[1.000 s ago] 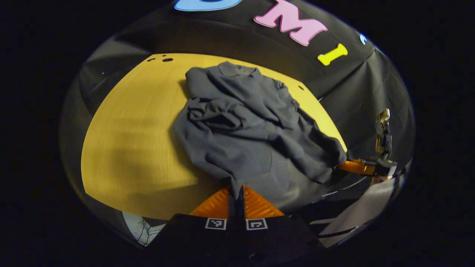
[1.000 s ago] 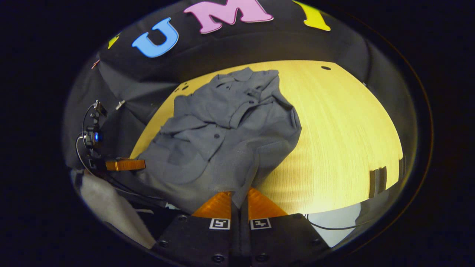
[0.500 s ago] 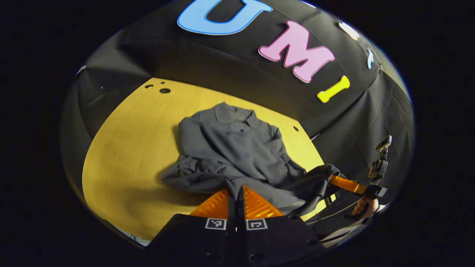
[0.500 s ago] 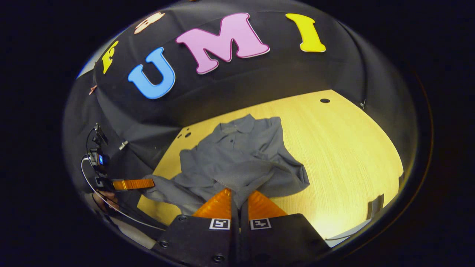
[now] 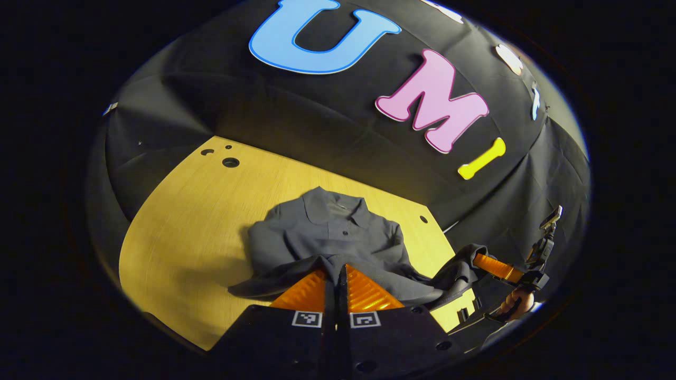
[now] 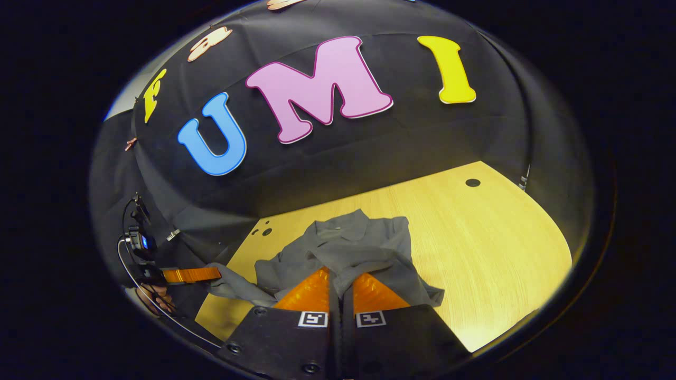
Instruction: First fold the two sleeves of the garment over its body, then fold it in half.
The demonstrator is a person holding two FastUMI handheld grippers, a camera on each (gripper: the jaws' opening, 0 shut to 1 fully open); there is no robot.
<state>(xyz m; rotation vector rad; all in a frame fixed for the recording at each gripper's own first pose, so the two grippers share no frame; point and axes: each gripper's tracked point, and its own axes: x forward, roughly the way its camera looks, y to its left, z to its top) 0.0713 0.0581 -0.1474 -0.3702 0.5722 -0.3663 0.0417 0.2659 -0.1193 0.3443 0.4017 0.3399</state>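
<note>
A grey polo shirt [image 5: 338, 237] lies on the yellow wooden table [image 5: 179, 232], collar toward the booth wall, sleeves folded in over the body. My left gripper [image 5: 337, 266] is shut on the shirt's near hem, lifted and carried toward the collar. In the right gripper view the same shirt [image 6: 364, 248] has its other hem corner pinched in my right gripper [image 6: 340, 272], also raised over the body. The right gripper [image 5: 478, 259] shows far right in the left gripper view, cloth hanging from it; the left gripper [image 6: 214, 273] shows at the left of the right gripper view.
Small round holes [image 5: 230, 162] mark the table's far left corner, and another hole [image 6: 472, 182] sits at the far right. A hand [image 5: 511, 302] holds the other gripper's handle with cables. Bare table [image 6: 496, 253] spreads to the right of the shirt.
Both grippers have lifted the shirt's lower hem and carried it forward toward the collar. The bottom half now drapes over the upper half, and the wall fills more of both views.
</note>
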